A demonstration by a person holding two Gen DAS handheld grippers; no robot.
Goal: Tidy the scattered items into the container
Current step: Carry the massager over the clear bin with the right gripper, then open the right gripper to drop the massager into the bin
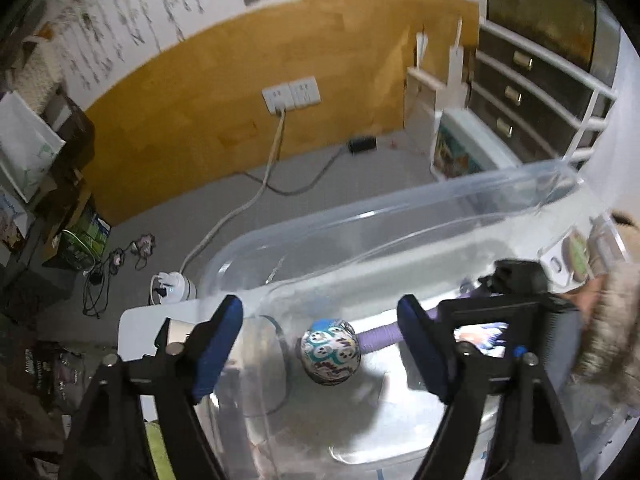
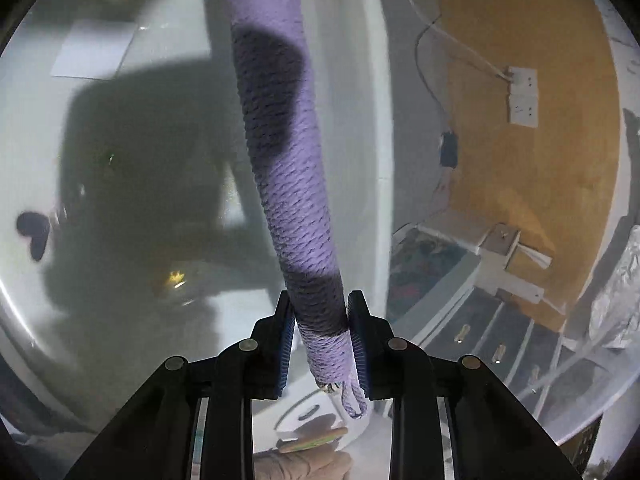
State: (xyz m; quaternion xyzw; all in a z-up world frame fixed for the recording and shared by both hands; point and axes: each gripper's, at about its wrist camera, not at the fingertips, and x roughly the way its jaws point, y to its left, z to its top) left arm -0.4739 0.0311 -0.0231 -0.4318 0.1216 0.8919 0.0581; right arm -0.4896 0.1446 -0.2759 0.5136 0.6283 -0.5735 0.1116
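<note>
A clear plastic container [image 1: 400,200] fills the lower half of the left wrist view. My left gripper [image 1: 318,314] hangs open over it, blue pads wide apart with nothing between them. Below the gap lies a patterned ball [image 1: 330,352] on the end of a purple rope-wrapped stick [image 1: 380,338]. The stick runs right towards my right gripper [image 1: 516,276]. In the right wrist view my right gripper [image 2: 320,308] is shut on the purple stick [image 2: 280,140] near its knotted end. The stick points away over the container's floor [image 2: 120,160].
On the grey floor beyond the container are a white power strip [image 1: 172,286], cables and a wall socket [image 1: 291,94]. A white crate [image 1: 460,152] and dark drawers [image 1: 520,92] stand at the back right. A furry sleeve [image 1: 612,320] and a hand [image 2: 304,464] are close by.
</note>
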